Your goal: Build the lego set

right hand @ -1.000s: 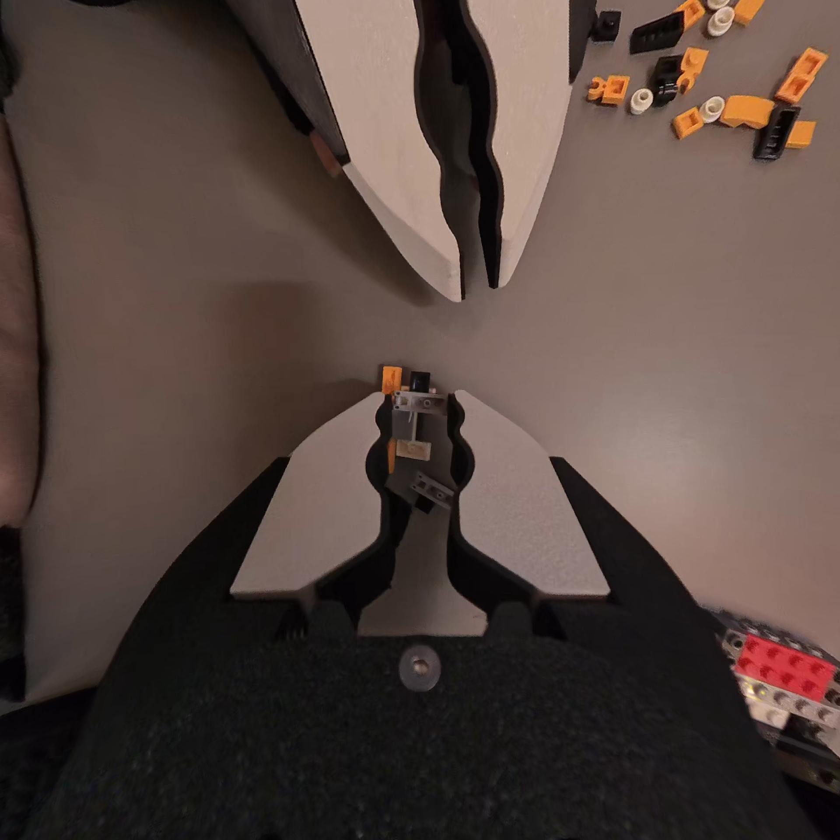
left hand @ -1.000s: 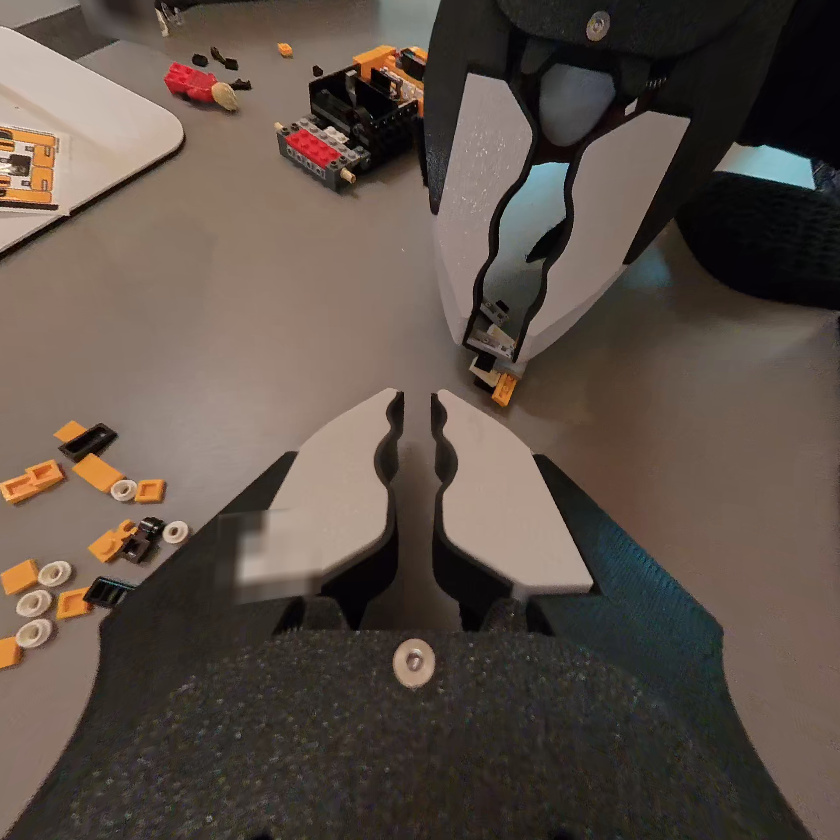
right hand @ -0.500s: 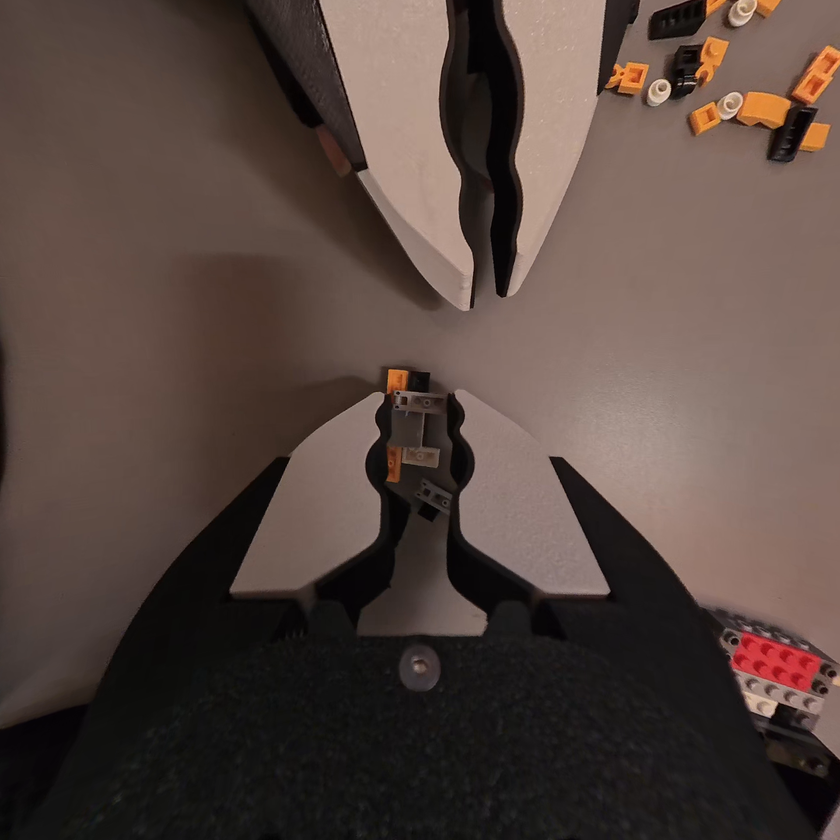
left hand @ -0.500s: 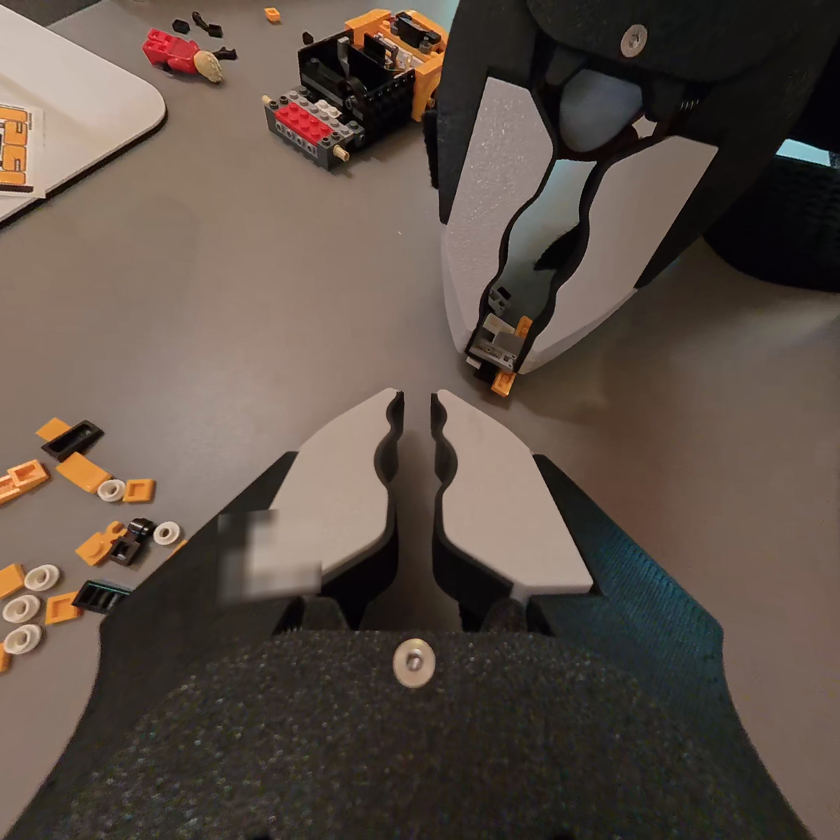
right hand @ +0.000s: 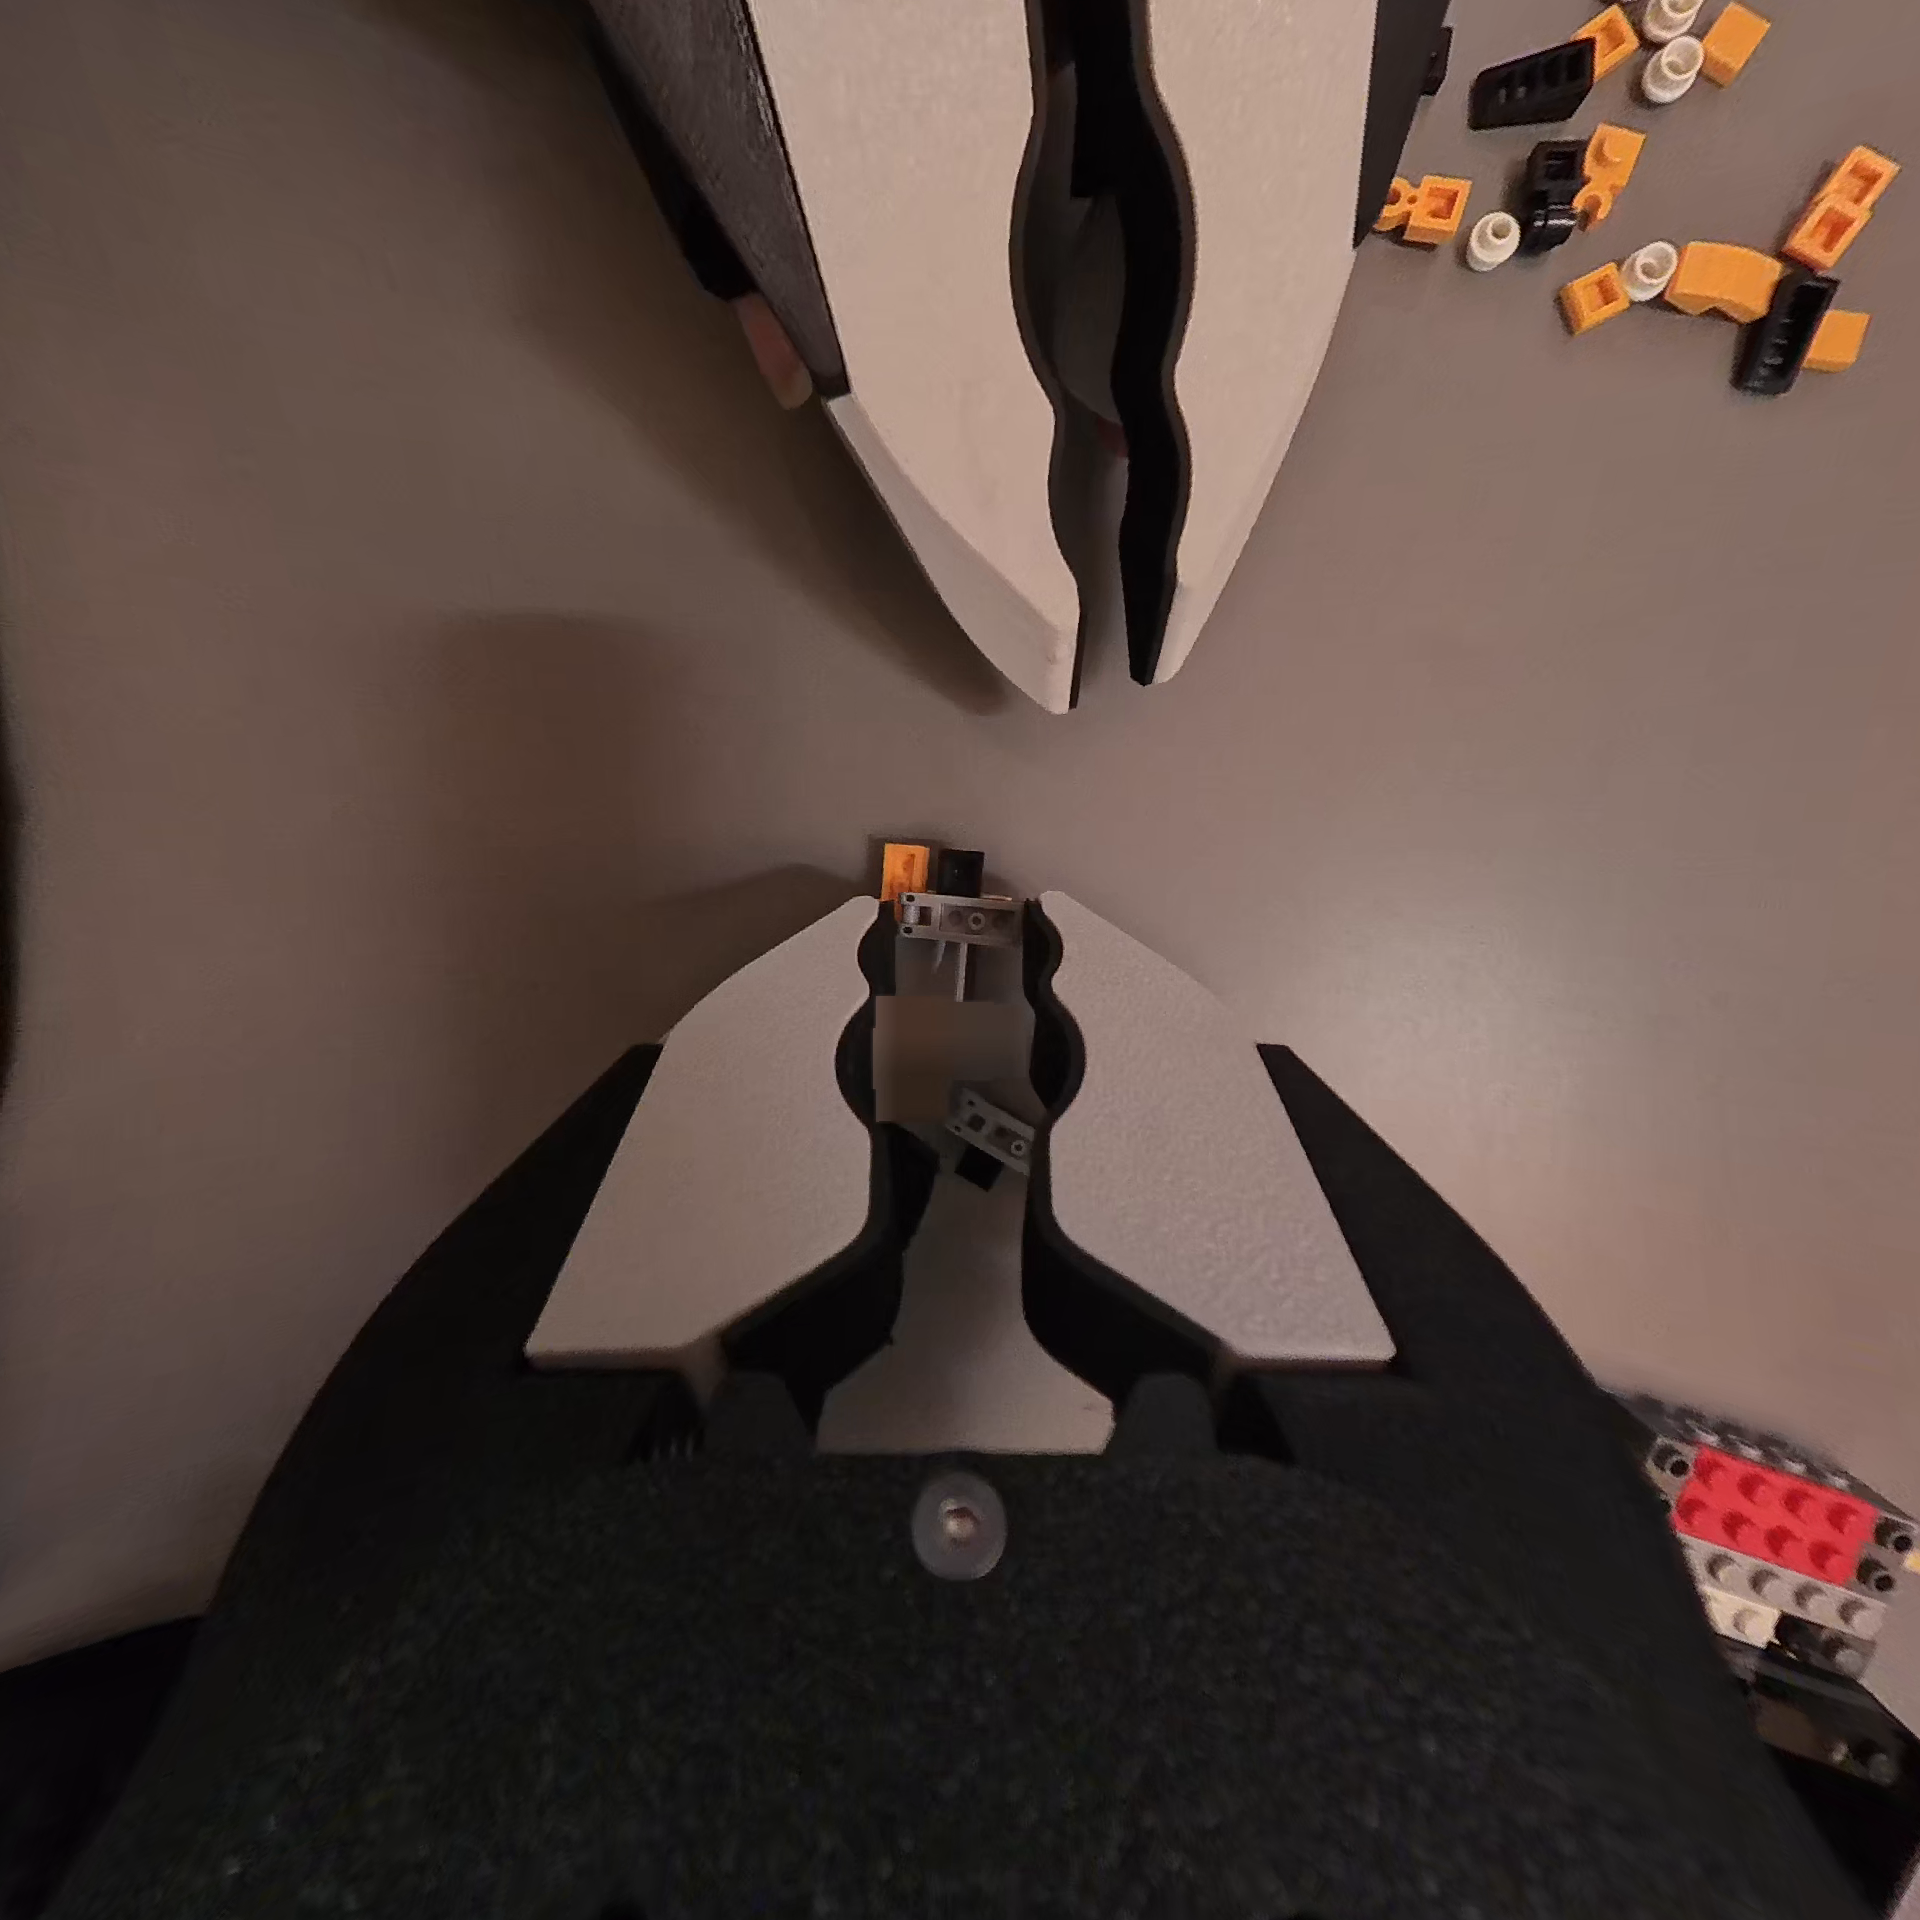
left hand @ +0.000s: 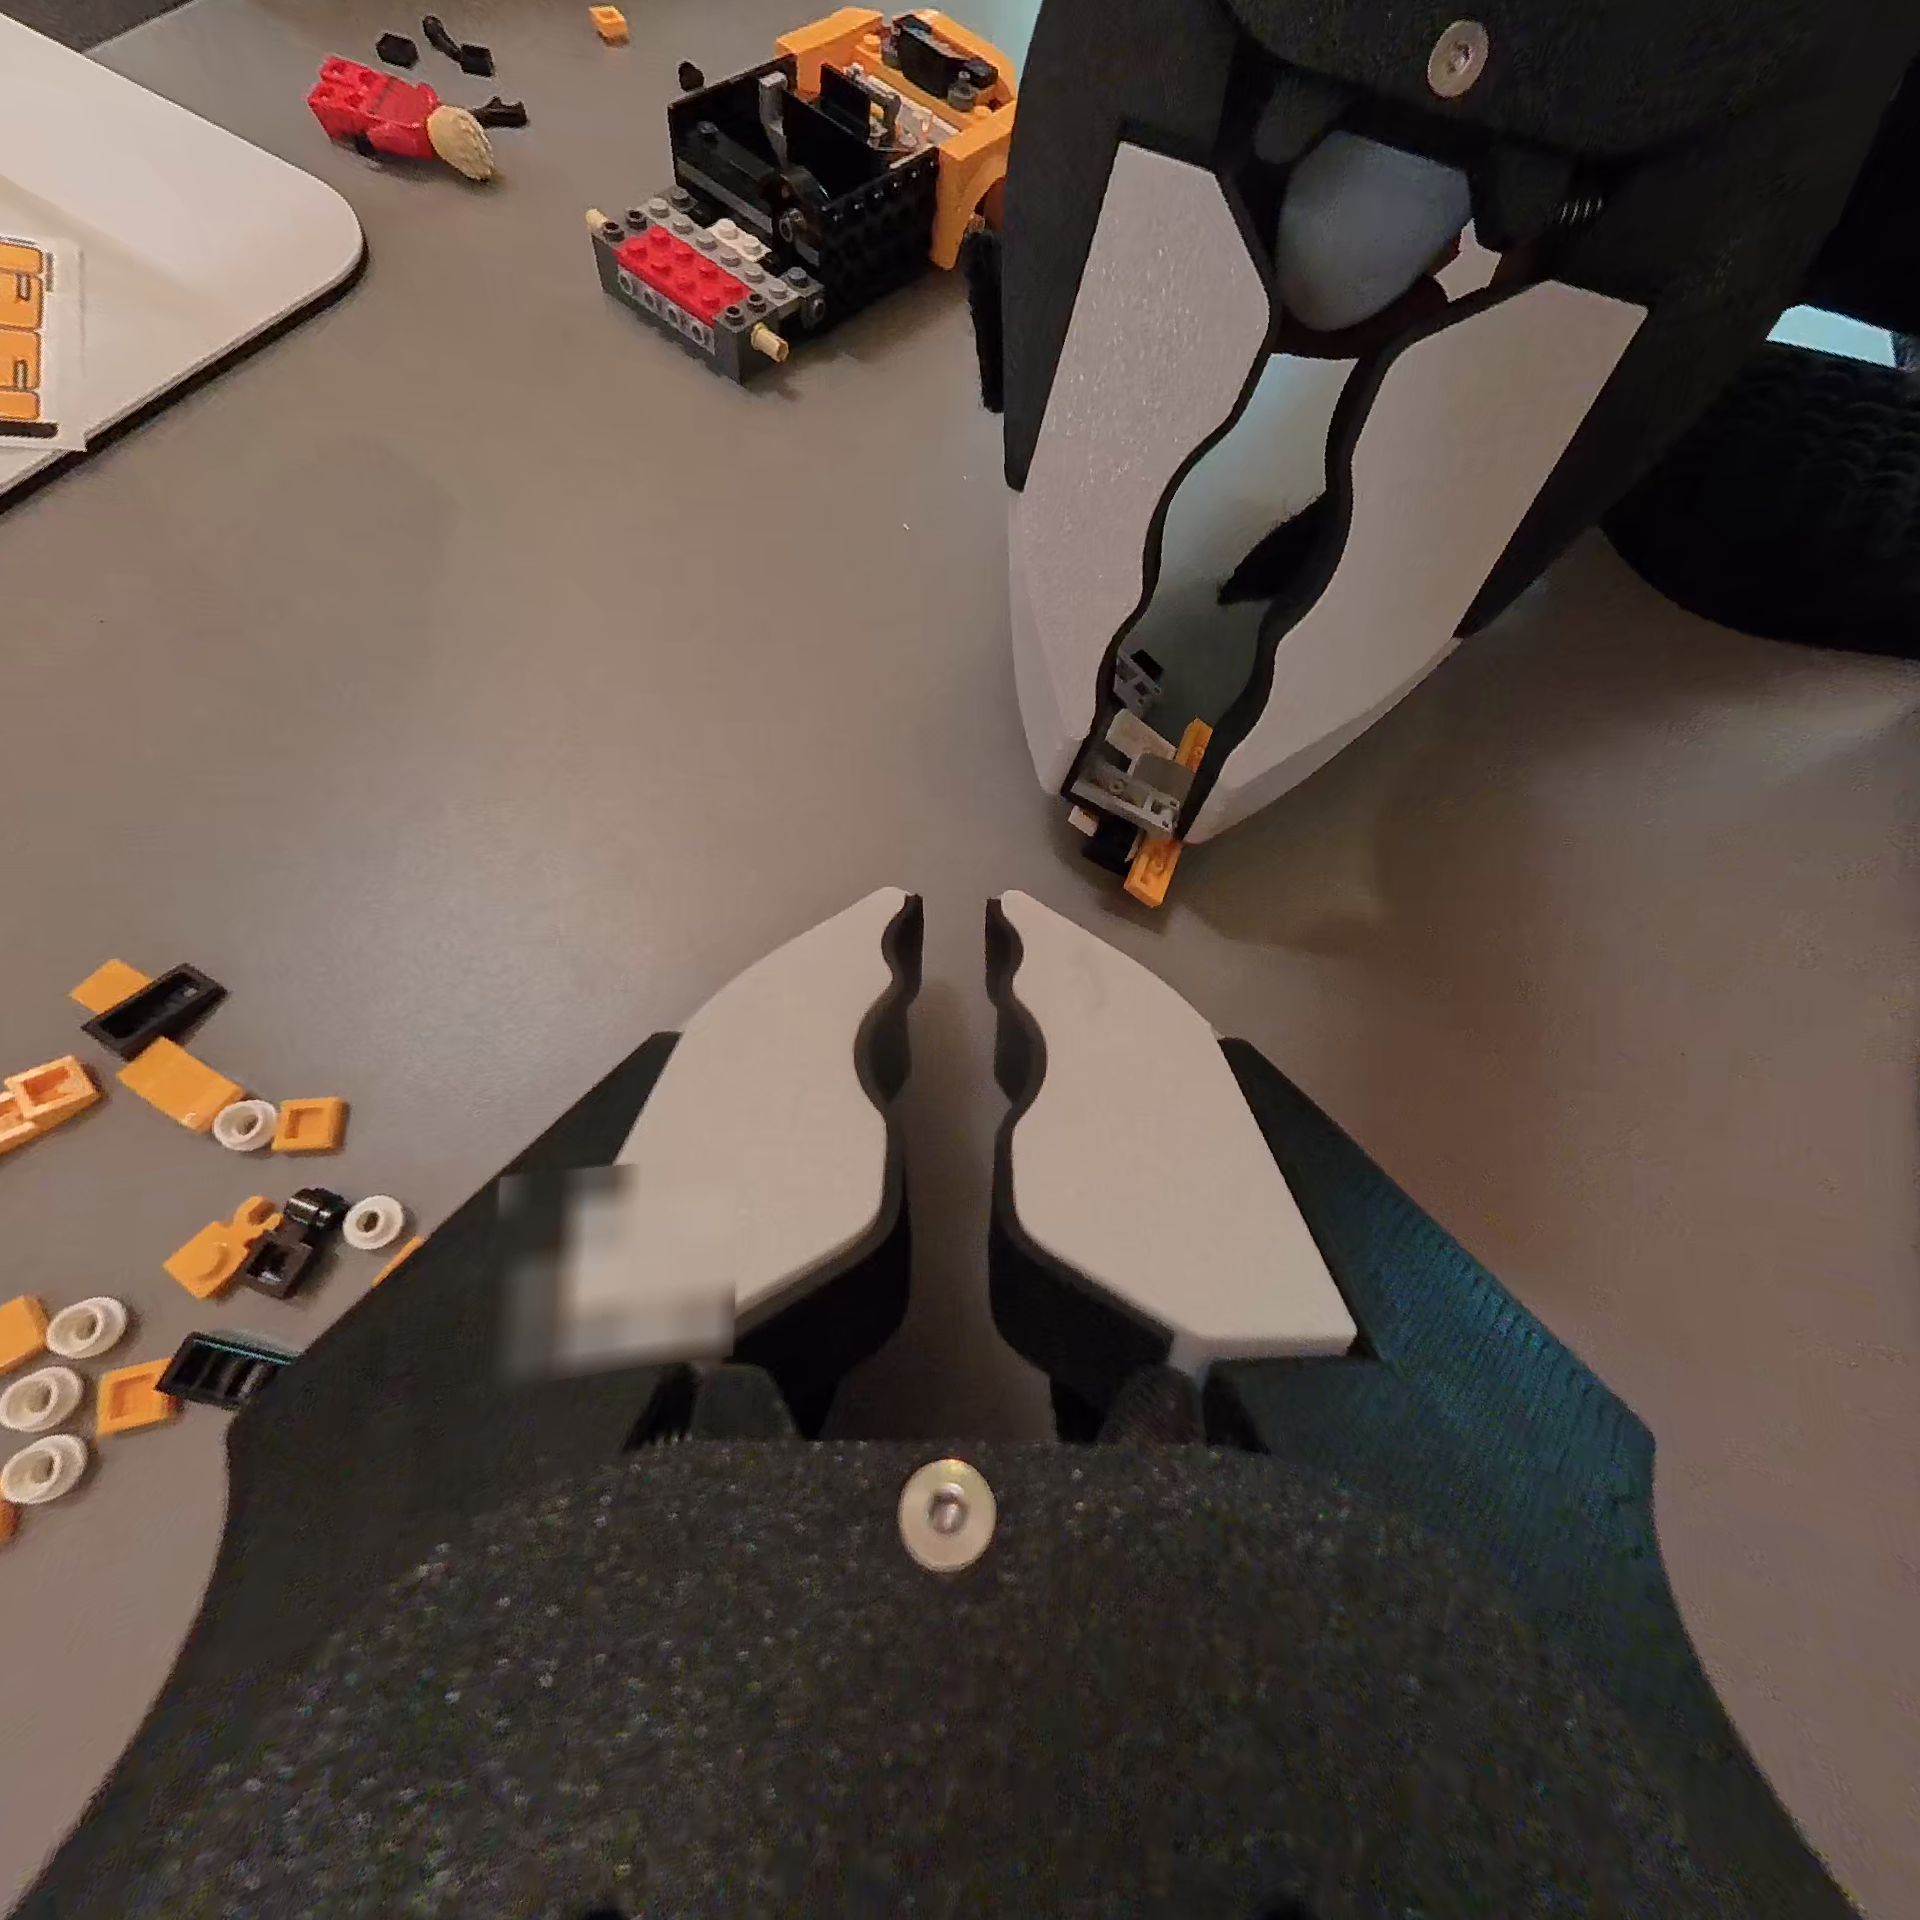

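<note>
My right gripper (right hand: 956,909) is shut on a small grey, black and orange lego sub-assembly (right hand: 961,923), whose orange and black end sticks out past the tips just above the grey table. In the left wrist view this gripper (left hand: 1132,821) comes in from the upper right with the sub-assembly (left hand: 1138,779) at its tips. My left gripper (left hand: 951,920) is shut and empty, its tips just left of the sub-assembly. In the right wrist view it (right hand: 1101,675) points at me from the top. The partly built black and orange car (left hand: 810,208) with a red plate stands farther back.
Several loose orange, white and black pieces (left hand: 208,1195) lie at the left; they also show in the right wrist view (right hand: 1662,208). A red brick with a tan piece (left hand: 395,109) lies near a white tray (left hand: 187,208) holding a booklet (left hand: 21,343). The car also shows in the right wrist view (right hand: 1787,1538). My right fingertips sit around 4 cm from my left ones.
My right gripper has tipped the sub-assembly slightly, so more of its grey side faces the left gripper. Both grippers have barely shifted and face each other tip to tip.
</note>
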Available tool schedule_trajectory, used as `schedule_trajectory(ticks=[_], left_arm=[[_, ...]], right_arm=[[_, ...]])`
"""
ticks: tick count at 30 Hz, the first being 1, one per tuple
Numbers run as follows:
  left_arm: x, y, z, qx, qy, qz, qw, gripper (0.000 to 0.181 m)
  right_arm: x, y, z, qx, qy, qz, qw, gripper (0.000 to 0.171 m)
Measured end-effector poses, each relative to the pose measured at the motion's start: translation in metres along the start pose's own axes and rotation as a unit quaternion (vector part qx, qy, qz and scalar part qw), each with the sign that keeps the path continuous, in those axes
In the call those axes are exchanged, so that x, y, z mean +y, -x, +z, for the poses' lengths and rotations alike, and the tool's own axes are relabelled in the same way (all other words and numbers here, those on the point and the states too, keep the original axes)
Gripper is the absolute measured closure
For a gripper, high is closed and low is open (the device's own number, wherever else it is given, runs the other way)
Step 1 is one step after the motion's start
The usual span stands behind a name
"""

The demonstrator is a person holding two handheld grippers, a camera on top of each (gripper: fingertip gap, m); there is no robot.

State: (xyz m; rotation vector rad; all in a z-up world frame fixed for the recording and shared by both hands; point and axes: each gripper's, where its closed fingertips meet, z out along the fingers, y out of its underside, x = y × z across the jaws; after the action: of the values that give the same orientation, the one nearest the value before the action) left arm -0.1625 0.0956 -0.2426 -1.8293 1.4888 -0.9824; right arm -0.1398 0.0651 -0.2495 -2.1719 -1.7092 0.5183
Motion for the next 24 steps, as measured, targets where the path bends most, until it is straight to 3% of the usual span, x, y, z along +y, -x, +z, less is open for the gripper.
schedule_trajectory(ticks=[24], left_arm=[[0.0009, -0.001, 0.0004, 0.001, 0.002, 0.004, 1.0, 0.17]], right_arm=[[0.0, -0.0002, -0.0051, 0.008, -0.006, 0.003, 1.0, 0.148]])
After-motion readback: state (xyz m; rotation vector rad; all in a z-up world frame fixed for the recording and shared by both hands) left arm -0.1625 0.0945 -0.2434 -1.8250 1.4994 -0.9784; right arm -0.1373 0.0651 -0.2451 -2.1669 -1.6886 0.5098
